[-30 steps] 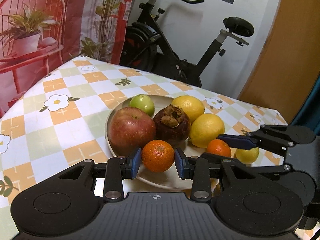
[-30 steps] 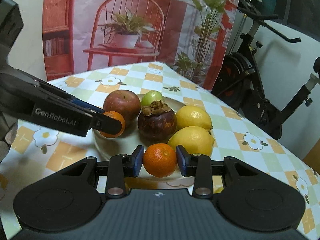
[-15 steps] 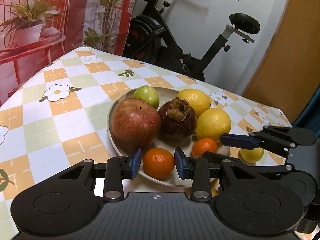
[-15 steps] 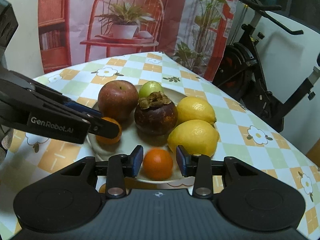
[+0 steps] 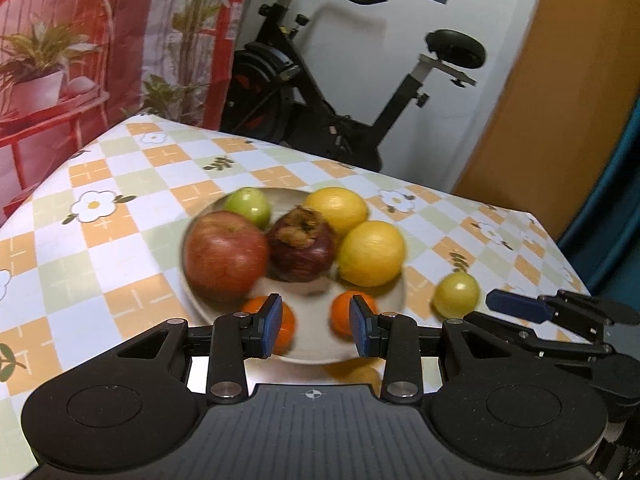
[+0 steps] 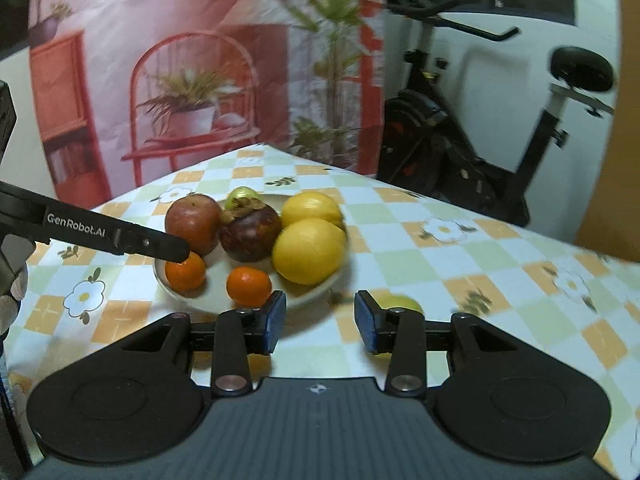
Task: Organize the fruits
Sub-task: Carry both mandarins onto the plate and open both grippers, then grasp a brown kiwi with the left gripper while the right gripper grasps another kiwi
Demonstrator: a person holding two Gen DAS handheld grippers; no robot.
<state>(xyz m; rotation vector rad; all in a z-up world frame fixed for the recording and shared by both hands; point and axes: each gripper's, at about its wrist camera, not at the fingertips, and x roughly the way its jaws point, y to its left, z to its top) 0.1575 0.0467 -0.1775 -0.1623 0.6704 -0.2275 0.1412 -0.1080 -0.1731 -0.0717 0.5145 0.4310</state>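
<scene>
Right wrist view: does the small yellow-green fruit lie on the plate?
No, the small yellow-green fruit lies on the tablecloth, beside the plate.

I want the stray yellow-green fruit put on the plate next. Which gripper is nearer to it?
Right. The right gripper hovers open just before the yellow-green fruit; the left gripper sits open over the plate.

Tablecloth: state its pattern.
The tablecloth is orange, pale green and white checks with white daisies; clearest in the right wrist view.
</scene>
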